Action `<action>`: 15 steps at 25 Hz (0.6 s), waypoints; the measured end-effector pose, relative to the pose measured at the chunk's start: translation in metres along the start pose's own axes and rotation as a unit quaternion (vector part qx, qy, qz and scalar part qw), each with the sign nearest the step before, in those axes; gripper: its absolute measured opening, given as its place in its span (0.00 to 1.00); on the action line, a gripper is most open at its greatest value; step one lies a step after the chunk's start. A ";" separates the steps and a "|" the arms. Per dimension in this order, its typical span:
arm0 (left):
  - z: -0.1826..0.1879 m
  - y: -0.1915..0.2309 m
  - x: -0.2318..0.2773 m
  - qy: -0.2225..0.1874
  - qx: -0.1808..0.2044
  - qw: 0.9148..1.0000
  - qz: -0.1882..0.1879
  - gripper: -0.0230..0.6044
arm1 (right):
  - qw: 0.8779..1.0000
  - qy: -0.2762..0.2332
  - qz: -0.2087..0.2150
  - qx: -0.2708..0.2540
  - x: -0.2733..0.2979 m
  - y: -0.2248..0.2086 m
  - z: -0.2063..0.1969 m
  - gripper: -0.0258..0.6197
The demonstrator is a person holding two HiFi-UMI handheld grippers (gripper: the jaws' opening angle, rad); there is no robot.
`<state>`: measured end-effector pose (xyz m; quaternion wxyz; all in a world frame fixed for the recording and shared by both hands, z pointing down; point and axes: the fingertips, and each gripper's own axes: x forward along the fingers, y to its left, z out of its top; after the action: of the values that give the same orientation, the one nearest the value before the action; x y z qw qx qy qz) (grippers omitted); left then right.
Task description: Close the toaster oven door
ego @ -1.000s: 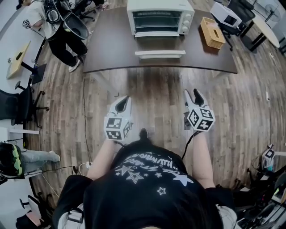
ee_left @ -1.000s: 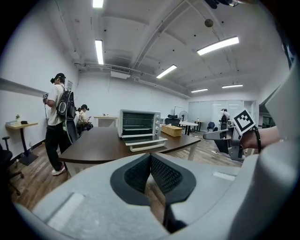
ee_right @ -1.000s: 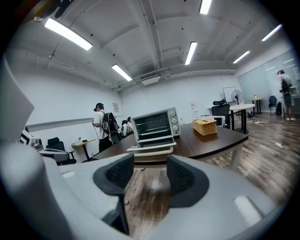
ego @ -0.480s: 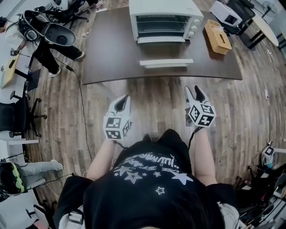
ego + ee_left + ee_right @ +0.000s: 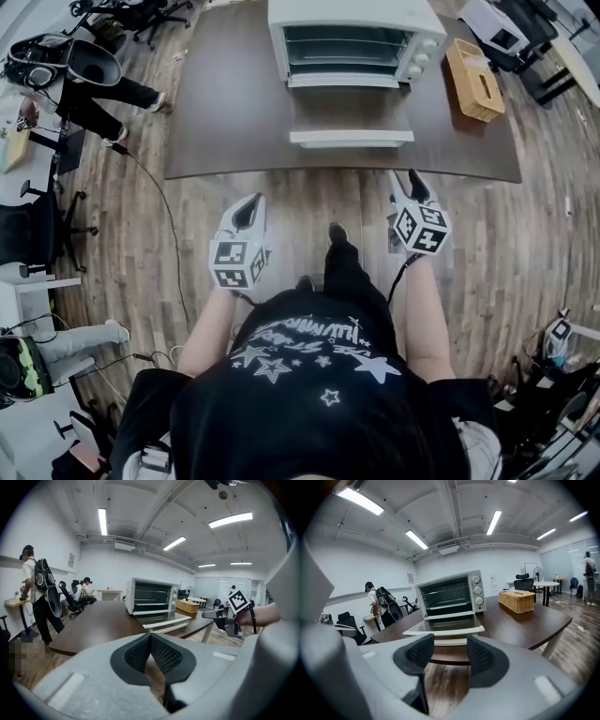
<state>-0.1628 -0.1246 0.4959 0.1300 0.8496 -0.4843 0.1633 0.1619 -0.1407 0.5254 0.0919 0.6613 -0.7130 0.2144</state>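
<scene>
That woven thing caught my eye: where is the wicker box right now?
In the head view, the wicker box sits on the dark table to the right of the open toaster oven, near the table's right edge.

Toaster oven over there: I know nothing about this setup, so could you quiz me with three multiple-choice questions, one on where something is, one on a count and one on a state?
1. Where is the basket?
A) on the oven
B) on the floor
C) on the table, right of the oven

2. How many knobs has the oven?
A) one
B) three
C) five

3. How is the oven door?
A) folded down, open
B) shut
C) taken off

Answers:
1 C: the head view shows it on the table by the oven's right side.
2 B: the right gripper view shows three in a column.
3 A: it lies flat in front of the oven.
</scene>
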 end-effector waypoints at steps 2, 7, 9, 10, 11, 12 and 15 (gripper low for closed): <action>0.004 -0.001 0.015 0.002 0.000 1.000 0.009 0.05 | 1.000 0.012 0.008 0.001 0.020 -0.008 -0.002 0.39; 0.013 -0.004 0.050 0.012 -0.005 1.000 0.026 0.05 | 0.999 0.046 0.005 -0.002 0.061 -0.034 -0.011 0.39; 0.016 -0.005 0.058 0.017 -0.004 0.999 0.033 0.05 | 0.998 0.059 0.007 -0.004 0.072 -0.041 -0.017 0.39; 0.017 -0.005 0.062 0.020 -0.003 0.999 0.036 0.05 | 0.998 0.065 0.009 -0.004 0.077 -0.044 -0.020 0.39; 0.017 -0.005 0.066 0.022 -0.003 0.999 0.037 0.05 | 0.997 0.070 0.010 -0.005 0.081 -0.047 -0.023 0.39; 0.017 -0.006 0.070 0.023 -0.004 0.999 0.038 0.05 | 0.997 0.075 0.011 -0.007 0.086 -0.049 -0.025 0.39; 0.015 -0.006 0.078 0.030 -0.009 0.999 0.042 0.05 | 0.996 0.084 0.014 -0.012 0.099 -0.055 -0.030 0.38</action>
<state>-0.1176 -0.1882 0.5138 0.1451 0.8221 -0.5169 0.1896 0.2006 -0.2193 0.6029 0.1570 0.6299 -0.7142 0.2617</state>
